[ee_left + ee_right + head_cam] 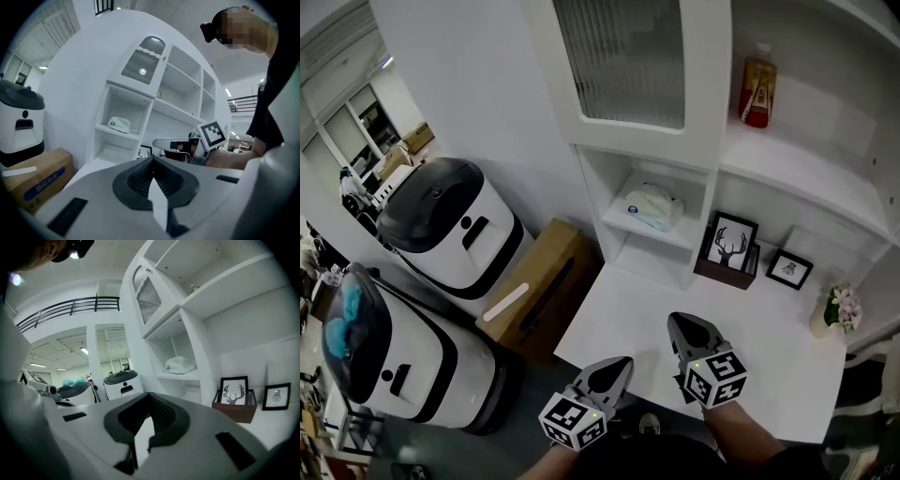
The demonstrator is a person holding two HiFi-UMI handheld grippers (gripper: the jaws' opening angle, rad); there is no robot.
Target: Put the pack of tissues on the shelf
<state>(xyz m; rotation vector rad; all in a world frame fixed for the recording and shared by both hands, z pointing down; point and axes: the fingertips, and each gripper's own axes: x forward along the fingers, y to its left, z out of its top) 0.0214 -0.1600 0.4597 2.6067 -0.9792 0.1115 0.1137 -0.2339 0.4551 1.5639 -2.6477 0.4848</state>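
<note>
White shelving unit (712,112) fills the wall; a ribbed-glass door (623,56) closes its upper left part, with a narrow open cubby below it. White counter (769,347) runs out from the unit's base toward the person. Left of the counter, on the floor: two rounded white-and-black machines, one (450,225) farther back, one (394,356) nearer, and between them and the counter a brown cardboard box (539,286) lying just beside the counter's left edge. Left gripper (622,367) is held at the counter's near-left corner and right gripper (680,326) over the near part of the counter, the two side by side but apart, both pointing toward the shelves. Each one's own view shows its jaws brought together at the tips with nothing caught between them: left gripper (152,161), right gripper (149,397). Pack of tissues (653,205), pale with a bluish patch, lies on the shelf board inside the open cubby, well apart from both grippers; seen also from the left (118,123) and right (180,364). Right of the cubby, at the back of the counter: framed deer picture (731,242) leaning in a brown wooden box, small framed picture (789,269) just beside it. Amber bottle (757,92) upright on a higher shelf. Small flowers (841,307) at the counter's far right.
</note>
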